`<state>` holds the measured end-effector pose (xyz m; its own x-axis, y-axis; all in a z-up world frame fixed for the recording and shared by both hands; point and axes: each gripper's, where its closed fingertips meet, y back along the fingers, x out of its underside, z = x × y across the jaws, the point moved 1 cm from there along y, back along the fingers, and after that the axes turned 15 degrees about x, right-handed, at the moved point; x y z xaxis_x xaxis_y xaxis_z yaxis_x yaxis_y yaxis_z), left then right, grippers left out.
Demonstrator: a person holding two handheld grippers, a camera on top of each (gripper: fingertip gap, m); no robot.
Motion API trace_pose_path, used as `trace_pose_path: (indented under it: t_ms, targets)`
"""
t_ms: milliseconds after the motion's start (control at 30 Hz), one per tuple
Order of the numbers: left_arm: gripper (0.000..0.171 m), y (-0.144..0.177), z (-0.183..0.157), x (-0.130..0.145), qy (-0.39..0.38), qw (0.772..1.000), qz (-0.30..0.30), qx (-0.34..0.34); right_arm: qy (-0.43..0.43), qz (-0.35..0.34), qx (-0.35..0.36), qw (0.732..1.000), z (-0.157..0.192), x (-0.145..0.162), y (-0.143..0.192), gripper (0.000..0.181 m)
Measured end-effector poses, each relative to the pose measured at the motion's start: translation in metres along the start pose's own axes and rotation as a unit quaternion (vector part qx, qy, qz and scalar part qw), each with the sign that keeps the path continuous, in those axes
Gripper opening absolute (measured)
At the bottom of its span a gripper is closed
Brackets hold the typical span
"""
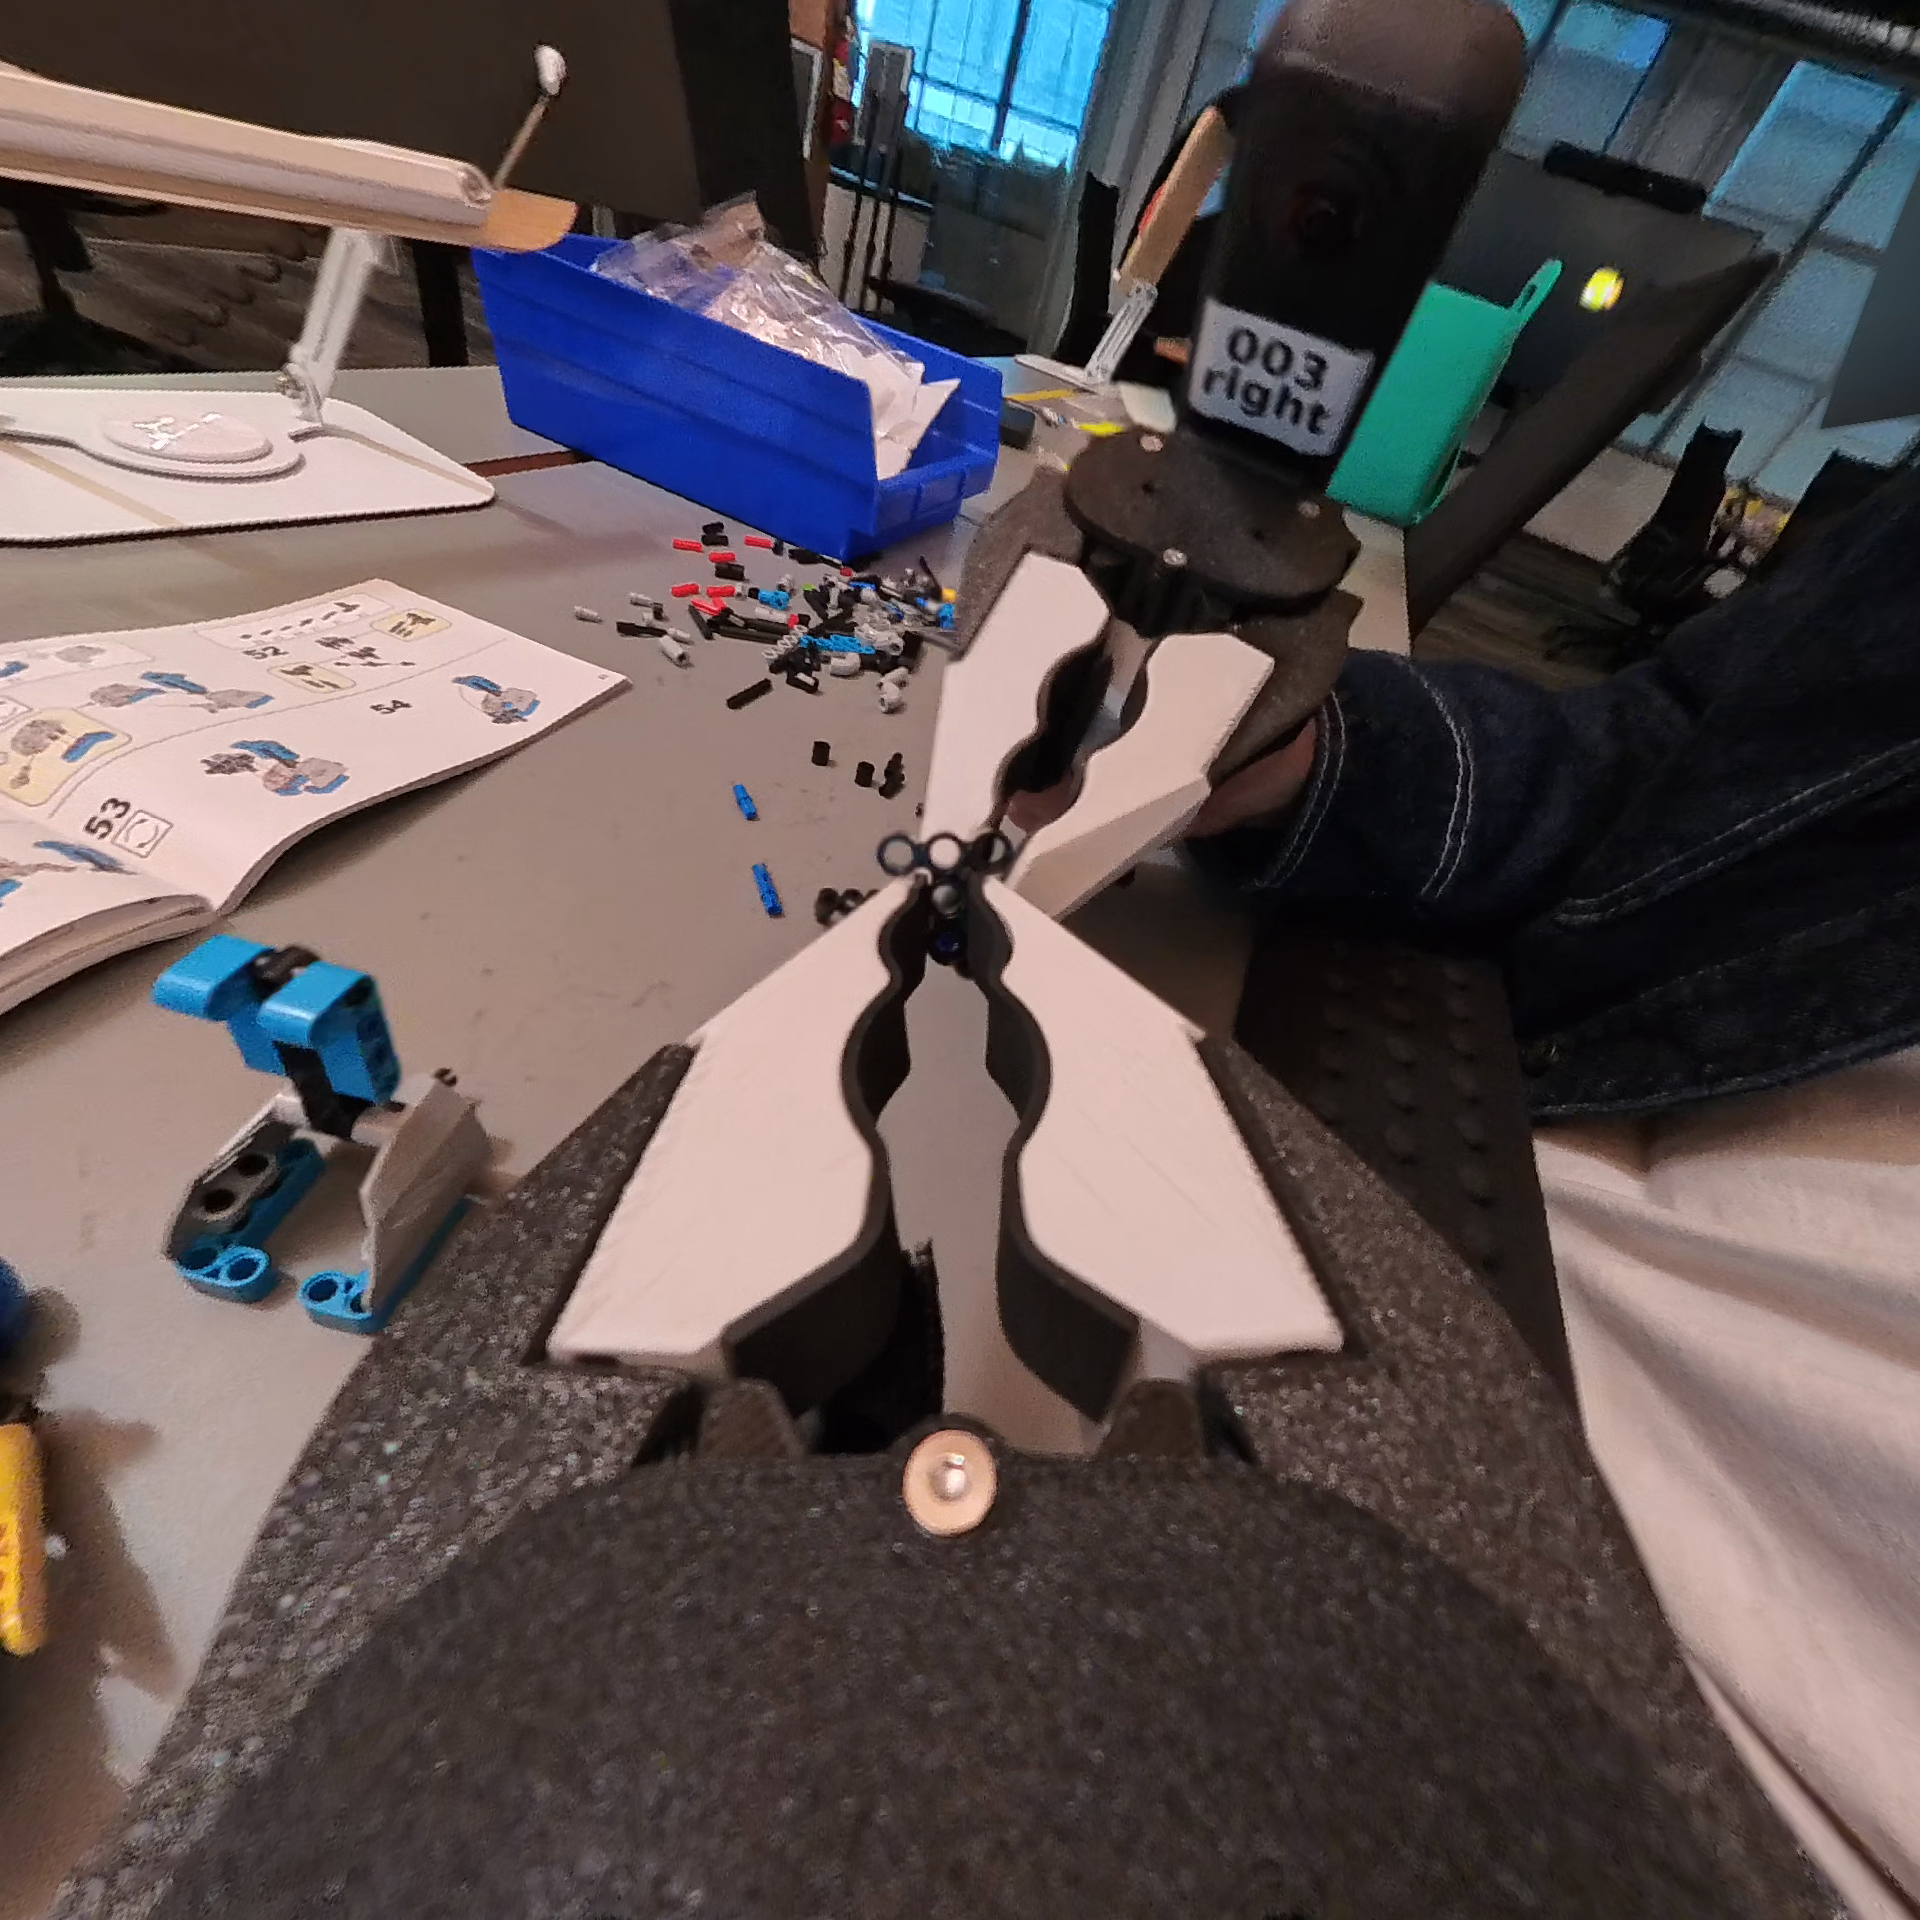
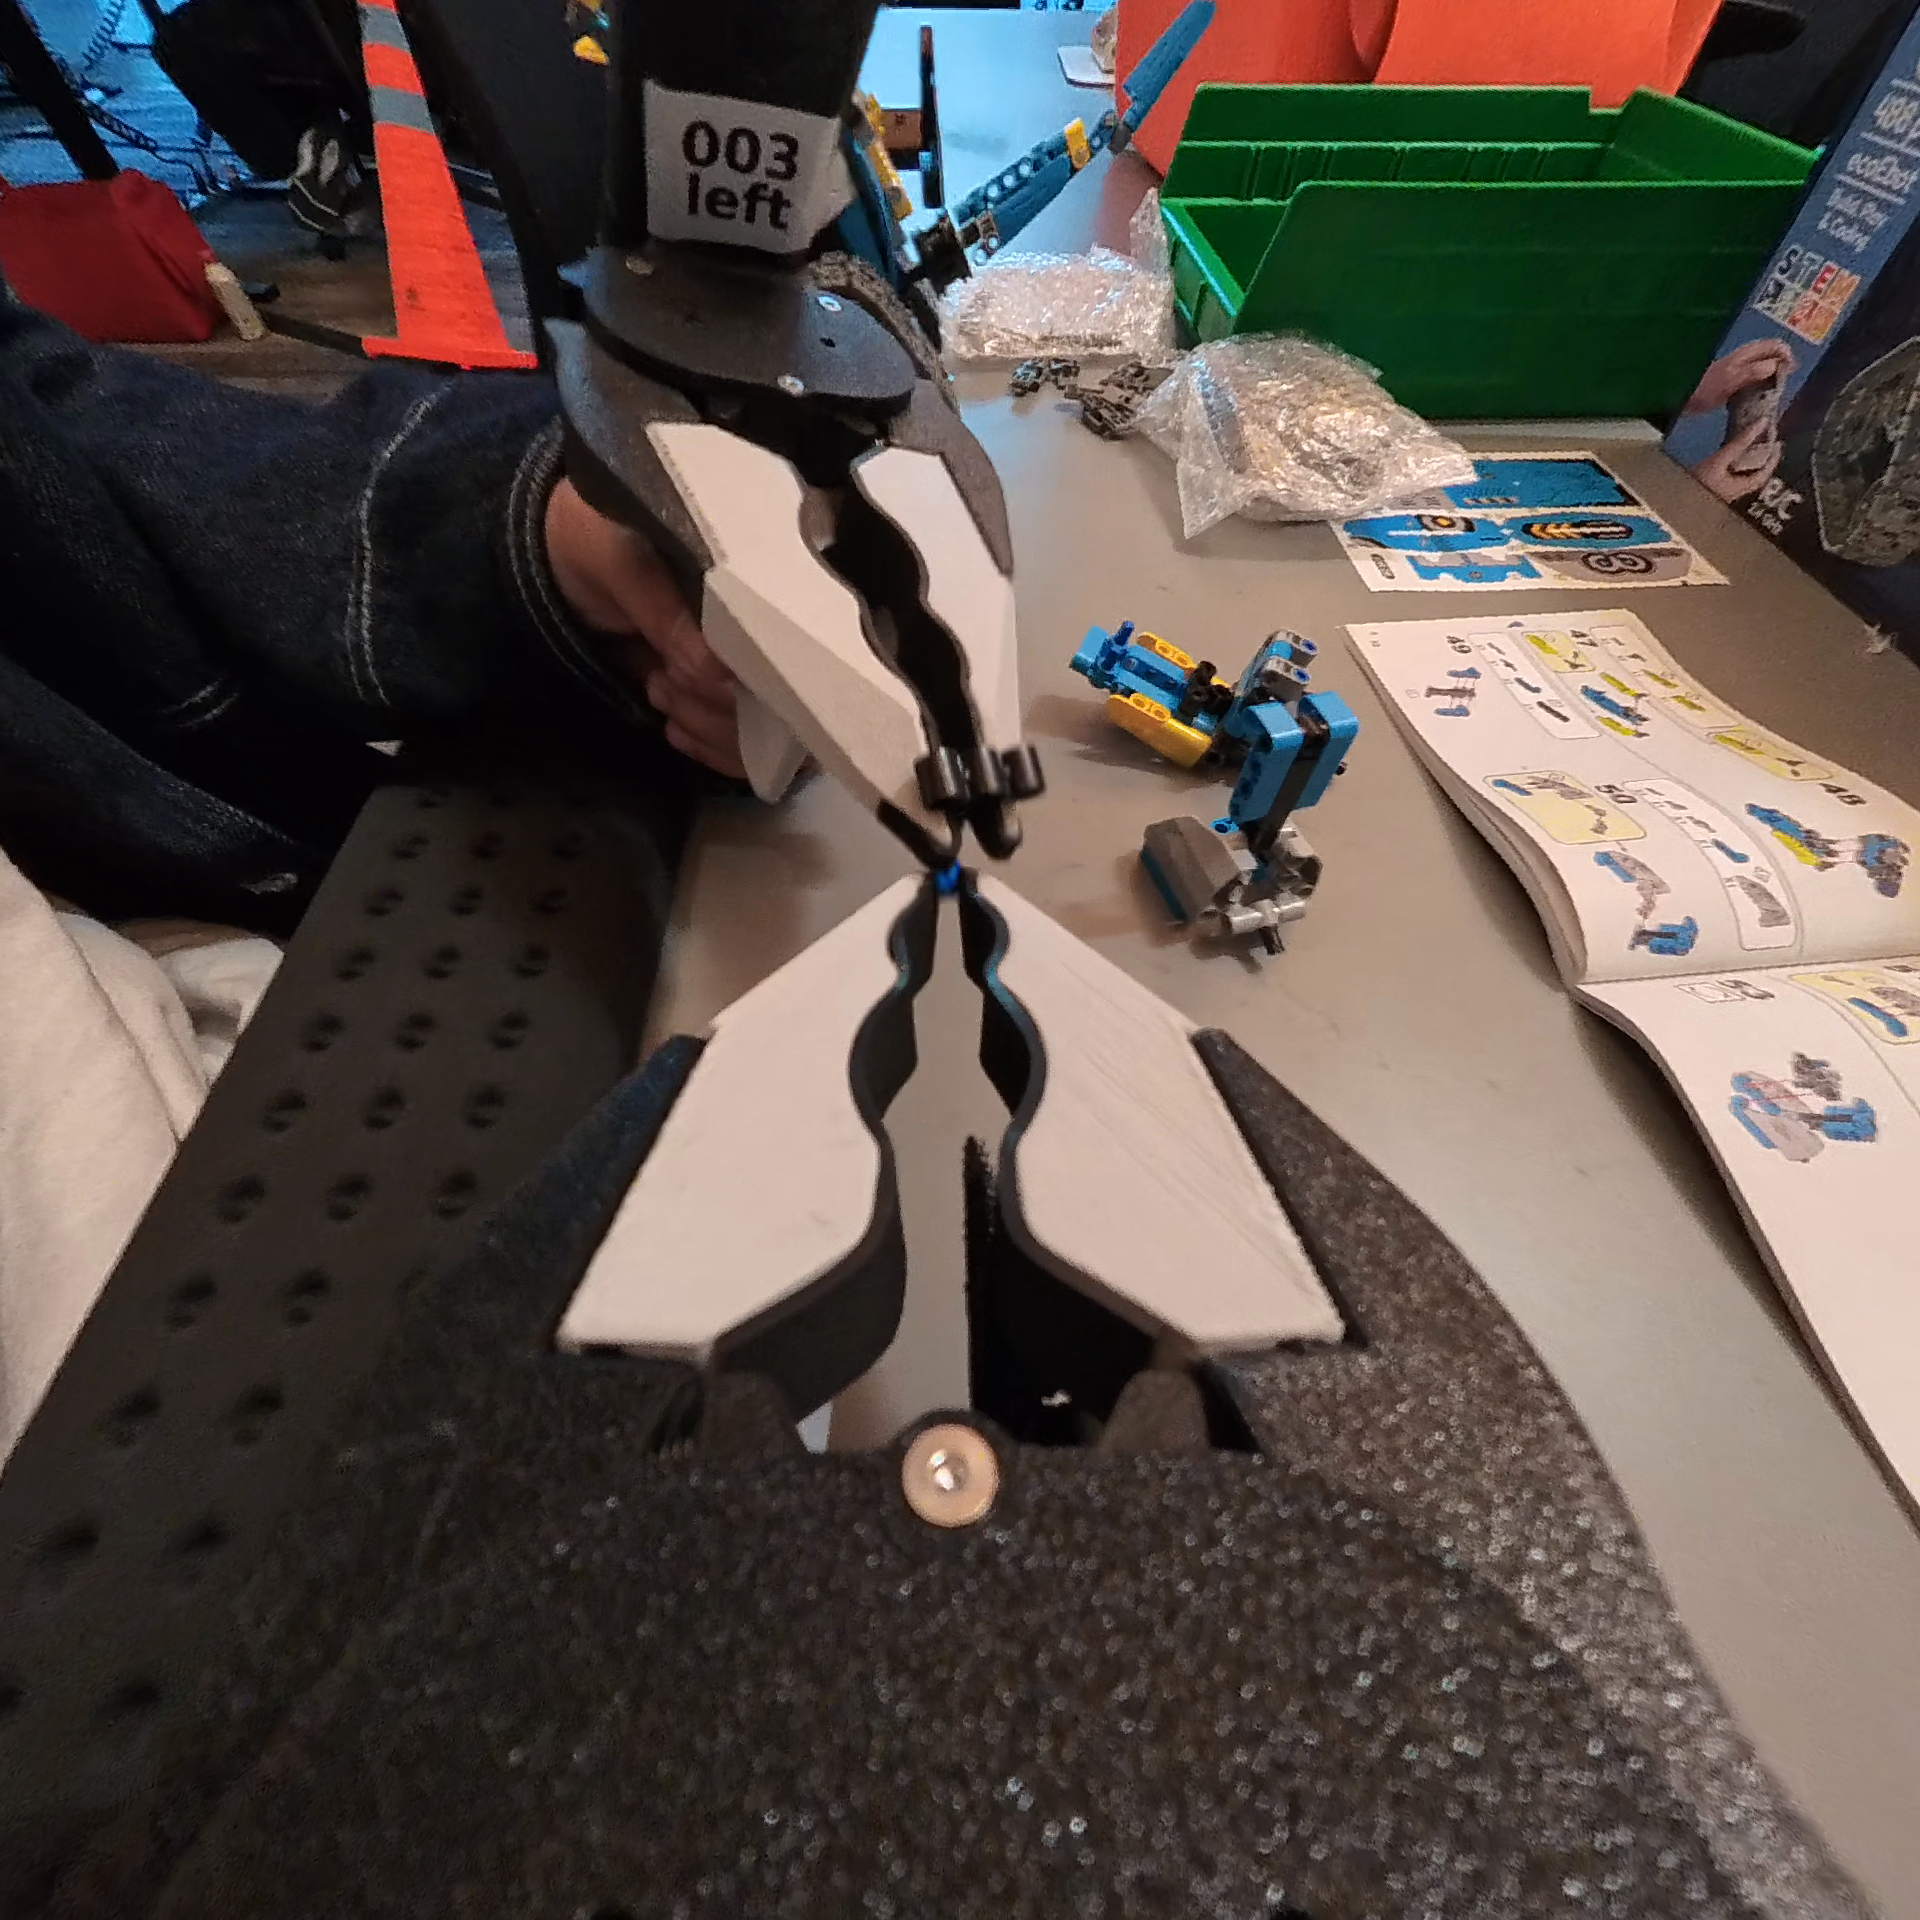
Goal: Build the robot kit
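My left gripper [image 1: 941,902] is shut on a small black beam with round holes [image 1: 943,854], held above the grey table [image 1: 582,935]. In the right wrist view the left gripper [image 2: 971,805] comes down from the top with the black beam [image 2: 979,774] at its tips. My right gripper [image 2: 940,885] is shut on a small blue pin [image 2: 943,881], whose end is right at the lower end of the black beam. In the left wrist view the right gripper [image 1: 1006,831] comes in from the upper right and meets the beam tip to tip.
A blue, grey and yellow part-built model [image 2: 1247,769] lies near an open instruction booklet [image 2: 1662,831]. Loose small parts [image 1: 800,623] lie before a blue bin [image 1: 727,395]. A green bin [image 2: 1455,239], plastic bags [image 2: 1288,426], a sticker sheet [image 2: 1517,530] and a black perforated board [image 2: 364,1039] are around. Left and right tips are no more than a few centimetres apart.
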<state>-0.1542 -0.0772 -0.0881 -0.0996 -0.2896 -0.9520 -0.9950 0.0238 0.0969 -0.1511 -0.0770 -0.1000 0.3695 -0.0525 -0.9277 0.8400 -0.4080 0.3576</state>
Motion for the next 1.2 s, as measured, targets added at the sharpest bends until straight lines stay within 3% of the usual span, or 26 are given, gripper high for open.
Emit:
trace_pose_path:
  t_ms: [200,400,533,667,833,1200]
  targets:
    - [0.007,-0.001,0.005,0.004,-0.011,1.0,0.017,-0.022,-0.013,0.014,0.006,1.0,-0.001,0.005,-0.004,0.003]
    - [0.007,0.021,0.006,-0.021,0.047,0.995,-0.091,0.013,-0.082,-0.041,-0.009,0.996,-0.012,-0.014,0.009,0.002]
    - [0.006,0.021,-0.002,-0.026,0.069,0.989,-0.117,0.061,-0.127,-0.097,-0.041,0.986,-0.013,-0.037,0.022,0.002]
    - [0.006,0.014,-0.001,-0.018,0.063,0.993,-0.084,0.052,-0.013,-0.047,0.01,0.999,-0.008,-0.027,0.014,0.002]
    - [0.006,0.003,-0.002,-0.004,0.04,0.998,-0.03,0.038,0.064,-0.024,0.026,0.997,0.001,-0.025,0.013,0.002]
    - [0.006,0.004,-0.005,-0.007,0.045,0.997,-0.039,0.051,0.068,-0.026,0.036,0.997,-0.003,-0.023,0.016,0.003]
